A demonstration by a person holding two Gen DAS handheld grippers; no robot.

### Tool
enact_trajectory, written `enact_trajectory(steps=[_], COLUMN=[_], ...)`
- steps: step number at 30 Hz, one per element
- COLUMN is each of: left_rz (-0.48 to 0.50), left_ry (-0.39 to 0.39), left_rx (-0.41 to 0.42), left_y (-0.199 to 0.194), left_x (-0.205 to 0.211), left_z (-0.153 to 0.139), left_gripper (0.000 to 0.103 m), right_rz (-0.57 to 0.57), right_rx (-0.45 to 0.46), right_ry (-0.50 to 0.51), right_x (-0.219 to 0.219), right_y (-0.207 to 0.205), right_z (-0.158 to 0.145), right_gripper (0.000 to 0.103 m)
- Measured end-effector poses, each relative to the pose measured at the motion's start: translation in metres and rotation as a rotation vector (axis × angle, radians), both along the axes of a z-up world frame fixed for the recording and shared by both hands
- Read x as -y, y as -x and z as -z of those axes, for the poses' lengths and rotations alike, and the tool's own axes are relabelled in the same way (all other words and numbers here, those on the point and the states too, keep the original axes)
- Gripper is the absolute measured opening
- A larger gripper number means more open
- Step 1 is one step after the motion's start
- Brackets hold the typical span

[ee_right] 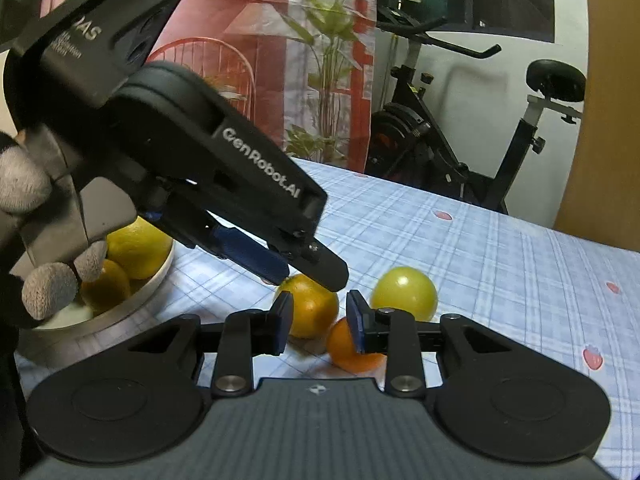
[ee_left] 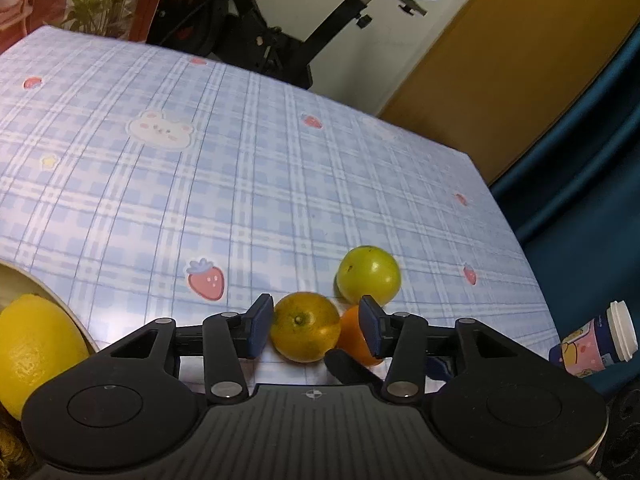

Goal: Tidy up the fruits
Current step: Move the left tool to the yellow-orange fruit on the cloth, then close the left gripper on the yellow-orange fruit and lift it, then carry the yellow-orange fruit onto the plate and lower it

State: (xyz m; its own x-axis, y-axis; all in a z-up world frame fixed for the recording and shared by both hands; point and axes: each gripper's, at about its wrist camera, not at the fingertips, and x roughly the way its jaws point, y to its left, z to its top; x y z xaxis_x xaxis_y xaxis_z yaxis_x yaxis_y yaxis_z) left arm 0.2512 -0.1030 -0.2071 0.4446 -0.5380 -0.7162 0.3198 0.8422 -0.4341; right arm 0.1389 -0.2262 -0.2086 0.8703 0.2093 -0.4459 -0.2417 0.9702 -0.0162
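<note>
Left gripper (ee_left: 314,330) astride yellow-green orange (ee_left: 305,327) — untouched

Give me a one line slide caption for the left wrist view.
Left hand-held gripper open around a yellow-green citrus on the checked tablecloth.

Blue plaid tablecloth (ee_left: 280,168) printed with strawberries and a rabbit face, spread flat. Beyond its far edge, a black exercise bike (ee_right: 460,136), saddle raised on a slanted post. Left of the bike, beyond the cloth's far left corner, a red-toned curtain (ee_right: 256,20) with a leafy plant print. Off the cloth's right edge, a lidded paper cup (ee_left: 596,340) lying tilted against dark blue fabric (ee_left: 580,168). Behind that, a mustard-brown panel (ee_left: 500,64).
</note>
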Motion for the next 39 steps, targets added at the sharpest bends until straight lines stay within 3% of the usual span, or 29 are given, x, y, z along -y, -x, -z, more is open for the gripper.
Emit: enact_trajectory(steps=[6,12,24,34,39], left_rz=[0.02,0.007,0.005,0.013,0.051], left_ry=[-0.024,0.019,0.007,0.025,-0.018], left_rx=[-0.016,-0.02,-0.002,-0.01,0.018], left_y=[0.0,0.0,0.007,0.01,0.018], left_x=[-0.001,-0.012,-0.026,-0.031,-0.032], left_z=[0.008,0.008,0.0,-0.001,-0.015], left_gripper=[0.048,0.043,0.042,0.039,0.039], right_rz=[-0.018,-0.031,-0.127,-0.145,-0.148], right_rx=[0.0,-0.001,-0.067,-0.098,-0.073], right_ry=[0.008,0.022,0.203,0.216,0.192], right_x=[-0.004,-0.007,-0.036,-0.041,-0.045], right_y=[0.001,-0.003,-0.033,-0.044,-0.036], right_z=[0.0,0.0,0.01,0.019,0.011], right_gripper=[0.034,0.04,0.045,0.046,0.046])
